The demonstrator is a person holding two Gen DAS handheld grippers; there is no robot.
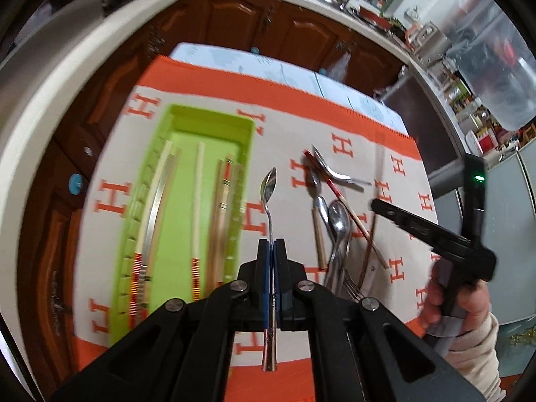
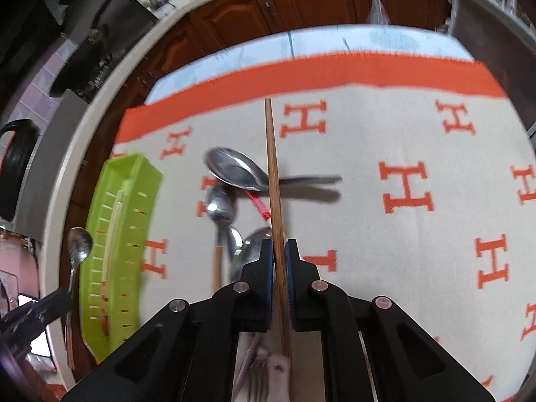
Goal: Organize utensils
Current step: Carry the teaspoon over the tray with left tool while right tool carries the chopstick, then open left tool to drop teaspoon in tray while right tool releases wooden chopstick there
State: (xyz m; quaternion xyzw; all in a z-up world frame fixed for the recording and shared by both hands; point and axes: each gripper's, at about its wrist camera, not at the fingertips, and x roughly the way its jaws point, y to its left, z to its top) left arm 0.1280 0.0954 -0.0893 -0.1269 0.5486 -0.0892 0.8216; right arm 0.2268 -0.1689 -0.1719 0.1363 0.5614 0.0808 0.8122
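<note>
1. Two grippers are at work over a table covered by a cream cloth (image 2: 368, 140) with a soft weave, orange H letters and an orange border.
2. The slotted tray (image 1: 214, 127) is glossy lime-green plastic, long and rectangular; pale and wooden chopsticks (image 1: 197, 201) with striped red ends lie lengthwise inside it.
3. Beside the tray, a loose heap of utensils (image 1: 335, 214) rests on the cloth: shiny steel spoons, a wood-handled spoon, a fork and thin chopsticks, crossing one another.
4. The left gripper (image 1: 271, 251) is clamped tight on the slim handle of a polished steel teaspoon (image 1: 269, 184), bowl pointing away, held above the cloth between tray and heap.
5. The right gripper (image 2: 278, 251) stands at a narrow gap, pinching a straight brown wooden chopstick (image 2: 271, 154) above the heap.
6. Only the left wrist view shows the tray's contents and the person's hand (image 1: 449, 305) in a cream sleeve; only the right wrist view shows the chopstick caught between the blue pads (image 2: 268, 268).
</note>
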